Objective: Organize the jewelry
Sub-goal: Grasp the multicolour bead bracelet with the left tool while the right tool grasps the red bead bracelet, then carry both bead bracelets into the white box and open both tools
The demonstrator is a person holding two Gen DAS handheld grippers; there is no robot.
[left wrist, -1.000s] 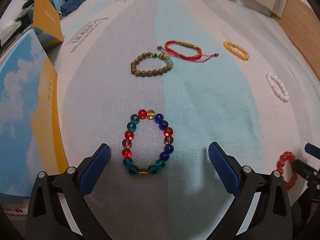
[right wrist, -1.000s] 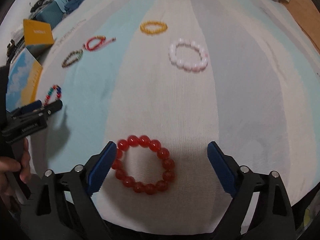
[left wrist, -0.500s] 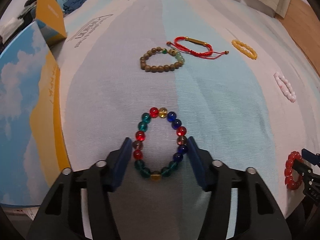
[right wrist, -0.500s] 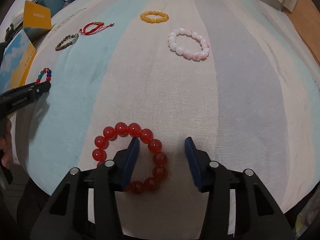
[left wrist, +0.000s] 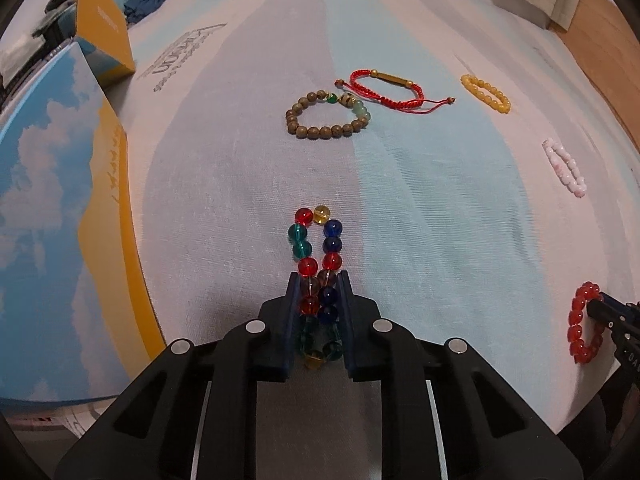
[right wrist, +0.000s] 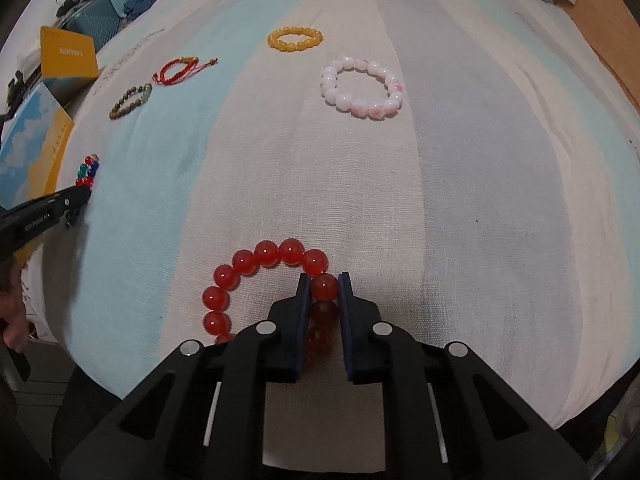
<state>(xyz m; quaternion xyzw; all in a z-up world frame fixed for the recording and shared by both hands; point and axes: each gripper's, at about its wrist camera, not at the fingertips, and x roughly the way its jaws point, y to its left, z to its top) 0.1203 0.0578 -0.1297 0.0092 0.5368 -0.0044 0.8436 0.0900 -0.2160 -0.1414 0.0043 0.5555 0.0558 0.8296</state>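
Note:
My left gripper point(left wrist: 318, 284) is shut on the multicolour glass-bead bracelet point(left wrist: 316, 240), squeezing it into a narrow loop on the striped cloth. My right gripper point(right wrist: 323, 283) is shut on the right side of the red bead bracelet point(right wrist: 256, 268); the rest of that loop lies to the left of the fingers. The red bracelet also shows in the left wrist view point(left wrist: 580, 320) with the right gripper's tip on it. The left gripper point(right wrist: 76, 196) shows at the left edge of the right wrist view, by the multicolour beads point(right wrist: 88, 170).
On the cloth lie a brown wooden bead bracelet point(left wrist: 326, 118), a red cord bracelet point(left wrist: 390, 88), a yellow bead bracelet point(left wrist: 486, 93) and a pink bead bracelet point(right wrist: 362, 88). A blue-and-yellow box point(left wrist: 60, 200) stands at the left edge, a smaller yellow box point(left wrist: 102, 28) behind it.
Both grippers went from wide open to shut. The left closed on the multicolour bracelet and pinched it narrow. The right closed on the red bracelet's right side.

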